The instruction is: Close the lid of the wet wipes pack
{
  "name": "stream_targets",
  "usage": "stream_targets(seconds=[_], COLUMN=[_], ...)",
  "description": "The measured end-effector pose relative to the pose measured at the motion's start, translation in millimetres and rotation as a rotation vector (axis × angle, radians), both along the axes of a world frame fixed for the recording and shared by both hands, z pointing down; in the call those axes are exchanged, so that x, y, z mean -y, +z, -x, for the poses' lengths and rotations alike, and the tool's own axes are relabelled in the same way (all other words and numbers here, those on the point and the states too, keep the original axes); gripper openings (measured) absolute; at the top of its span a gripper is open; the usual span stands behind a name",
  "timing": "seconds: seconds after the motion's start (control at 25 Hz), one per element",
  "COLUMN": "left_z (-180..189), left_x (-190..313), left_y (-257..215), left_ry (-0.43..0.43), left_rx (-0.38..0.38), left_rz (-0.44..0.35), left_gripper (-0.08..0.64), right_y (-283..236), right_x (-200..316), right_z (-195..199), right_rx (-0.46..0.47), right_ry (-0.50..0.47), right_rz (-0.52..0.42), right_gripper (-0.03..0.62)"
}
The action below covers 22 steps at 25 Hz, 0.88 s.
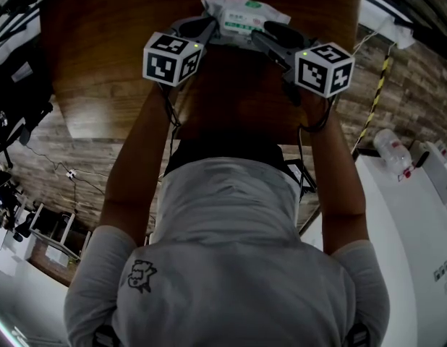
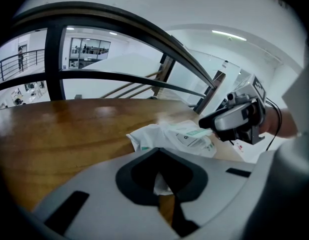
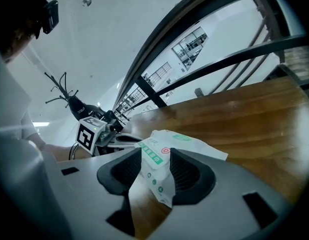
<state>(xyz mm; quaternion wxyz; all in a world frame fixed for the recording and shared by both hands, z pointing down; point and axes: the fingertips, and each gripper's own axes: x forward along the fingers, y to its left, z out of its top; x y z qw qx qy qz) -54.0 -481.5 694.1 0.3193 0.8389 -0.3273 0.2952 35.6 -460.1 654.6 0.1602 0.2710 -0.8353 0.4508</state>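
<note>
A wet wipes pack [image 1: 241, 14] is seen lying on a brown wooden surface [image 1: 100, 71], at the side far from the person. The pack is white with green print on it. It is held at both ends, one tool at each.

The left hand-held gripper [image 2: 163, 184] is pressed almost together. A small white bit of the pack's edge is pinched between its jaws. The rest of the pack is seen just past the jaws, a little crumpled, resting on the wood.

The right hand-held gripper [image 3: 155, 170] is closed on the lid [image 3: 154, 154]. The lid is a thin white flap with green words and a small red mark. It is squeezed between the two ridged pads [image 3: 187, 171]. In the left gripper view the flap looks lifted off the top of the pack, not pressed flat.

A cube [image 1: 173, 58] with black and white squares is carried on each tool. A white shirt [image 1: 231, 251] is worn by the person. Dark railings [image 2: 119, 76] and a bright white room are seen behind the surface.
</note>
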Motion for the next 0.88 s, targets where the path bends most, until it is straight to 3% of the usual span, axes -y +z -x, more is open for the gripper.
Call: stream_targets(seconds=[0.44,0.88], left_z=[0,3], left_x=[0,-1], left_y=[-1,2], left_ry=[0.003,0.008], left_rx=[0.005,0.011], left_rz=[-0.001,-0.006], left_gripper=[0.014,0.014], right_y=[19,30], right_x=[-2,-1], right_z=[16,21], right_rx=[-0.203,-0.345], right_ry=[-0.070,-0.062], right_rz=[-0.071,-0.109], right_gripper=[0.173,0.172])
